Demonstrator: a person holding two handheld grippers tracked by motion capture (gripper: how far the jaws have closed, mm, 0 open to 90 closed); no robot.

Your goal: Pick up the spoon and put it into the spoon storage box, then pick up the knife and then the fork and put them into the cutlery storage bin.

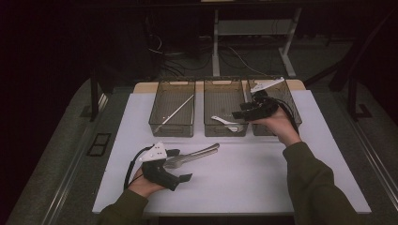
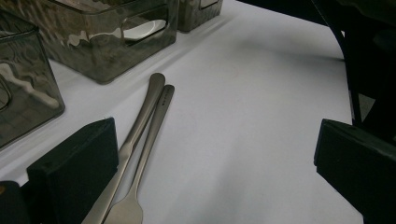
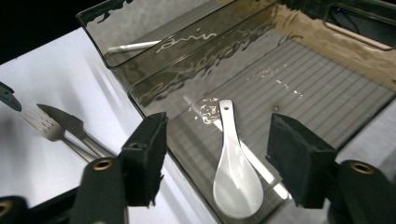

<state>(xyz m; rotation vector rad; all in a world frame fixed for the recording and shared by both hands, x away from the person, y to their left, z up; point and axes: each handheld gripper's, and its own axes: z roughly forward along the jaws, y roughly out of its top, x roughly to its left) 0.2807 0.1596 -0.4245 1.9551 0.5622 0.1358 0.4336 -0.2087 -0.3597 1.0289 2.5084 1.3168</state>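
A metal fork and knife lie side by side on the white table, their handles pointing toward the bins. My left gripper rests on the table around them, open, with the handles just inside its left jaw. A white ceramic spoon lies on the floor of the middle smoky bin. My right gripper hovers over that bin's front right corner, open, with the spoon below and apart from its pads.
Three translucent bins stand in a row at the table's far side. The left bin holds a long white stick. A white utensil sticks out at the back of the right bin. Desk legs and cables lie beyond.
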